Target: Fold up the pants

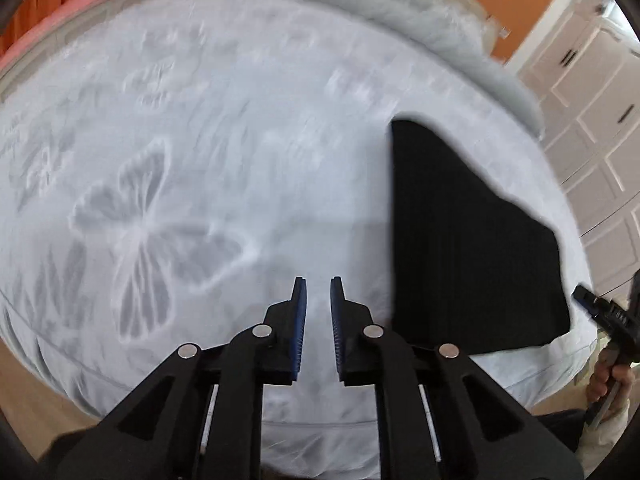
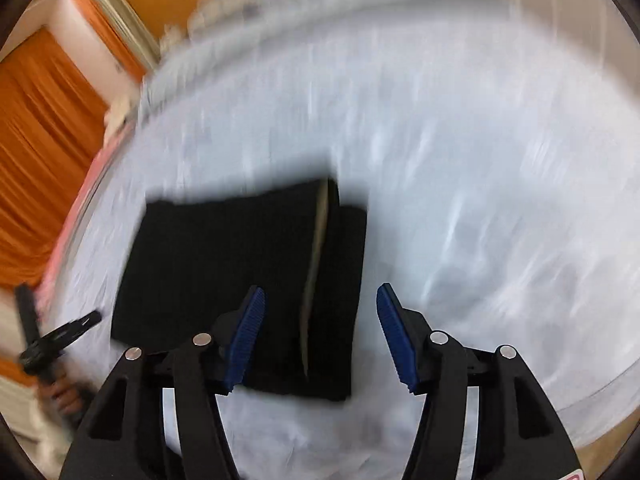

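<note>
The black pants (image 2: 240, 272) lie folded in a compact block on the pale blue bedsheet (image 2: 480, 200). They also show in the left wrist view (image 1: 468, 240), to the right of my left gripper. My left gripper (image 1: 318, 292) hangs above bare sheet with a small gap between its blue pads and holds nothing. My right gripper (image 2: 320, 304) is wide open just above the near edge of the pants, empty. Each gripper shows at the edge of the other's view: the right one (image 1: 608, 316) and the left one (image 2: 52, 340).
The sheet (image 1: 200, 160) has a grey butterfly print (image 1: 148, 236). A grey rolled duvet (image 1: 400, 12) lies along the far side of the bed. Orange curtains (image 2: 40, 152) hang at the left and white cupboard doors (image 1: 592, 120) stand at the right.
</note>
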